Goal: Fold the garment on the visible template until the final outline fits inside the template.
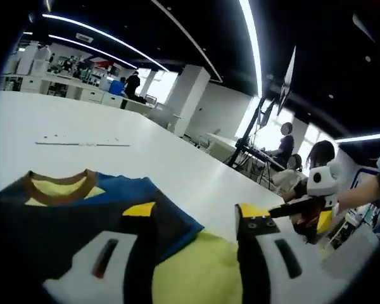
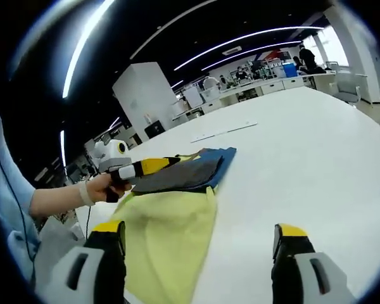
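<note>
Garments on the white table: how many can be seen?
1: a yellow, blue and dark garment lies on the table, under the left gripper. Its brown collar faces away.

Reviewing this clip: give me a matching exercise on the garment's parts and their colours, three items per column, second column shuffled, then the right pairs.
Things:
1. Collar of the garment
2. Shoulder panel beside the collar
3. Lower body of the garment on the white table

Colours:
A. pale yellow
B. brown
C. blue

Pairs: 1-B, 2-C, 3-A
</note>
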A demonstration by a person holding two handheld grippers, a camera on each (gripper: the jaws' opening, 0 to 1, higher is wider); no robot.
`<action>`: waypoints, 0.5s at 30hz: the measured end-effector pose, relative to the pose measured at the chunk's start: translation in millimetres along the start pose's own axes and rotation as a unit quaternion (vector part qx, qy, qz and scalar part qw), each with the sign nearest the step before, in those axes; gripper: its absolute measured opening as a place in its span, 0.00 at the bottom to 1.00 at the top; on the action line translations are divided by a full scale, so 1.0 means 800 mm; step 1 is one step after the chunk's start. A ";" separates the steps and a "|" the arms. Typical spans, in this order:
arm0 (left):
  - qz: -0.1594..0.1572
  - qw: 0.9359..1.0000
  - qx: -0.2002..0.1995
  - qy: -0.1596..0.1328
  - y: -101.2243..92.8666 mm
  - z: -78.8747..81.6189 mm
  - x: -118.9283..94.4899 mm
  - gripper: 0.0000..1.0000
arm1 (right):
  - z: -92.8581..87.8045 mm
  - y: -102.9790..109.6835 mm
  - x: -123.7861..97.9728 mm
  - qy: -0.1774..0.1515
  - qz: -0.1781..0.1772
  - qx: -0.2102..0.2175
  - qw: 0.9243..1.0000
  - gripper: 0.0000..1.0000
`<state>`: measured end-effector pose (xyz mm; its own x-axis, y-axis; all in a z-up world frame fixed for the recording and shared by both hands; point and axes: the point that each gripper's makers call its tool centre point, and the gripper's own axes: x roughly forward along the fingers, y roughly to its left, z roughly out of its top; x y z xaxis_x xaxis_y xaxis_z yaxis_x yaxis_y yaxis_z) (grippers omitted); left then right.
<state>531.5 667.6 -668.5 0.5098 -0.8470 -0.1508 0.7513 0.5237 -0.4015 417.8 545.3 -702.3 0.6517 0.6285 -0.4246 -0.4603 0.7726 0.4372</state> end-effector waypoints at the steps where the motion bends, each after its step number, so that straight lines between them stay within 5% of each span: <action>1: 0.001 1.000 0.004 -0.005 0.001 0.008 -0.005 0.44 | 0.001 0.001 0.000 -0.001 0.001 0.000 1.000 0.98; 6: 0.032 0.998 0.041 -0.029 0.021 0.052 -0.044 0.46 | 0.007 0.007 0.001 -0.009 0.006 -0.004 1.000 0.98; 15: 0.057 0.997 0.048 -0.011 0.046 0.074 -0.097 0.45 | 0.012 0.015 0.005 -0.012 0.016 -0.009 1.000 0.98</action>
<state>544.2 758.1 -618.1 0.6022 -0.7800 -0.1701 0.7243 0.6234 -0.2945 420.7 556.3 -691.6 0.6503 0.6505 -0.3922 -0.4912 0.7540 0.4361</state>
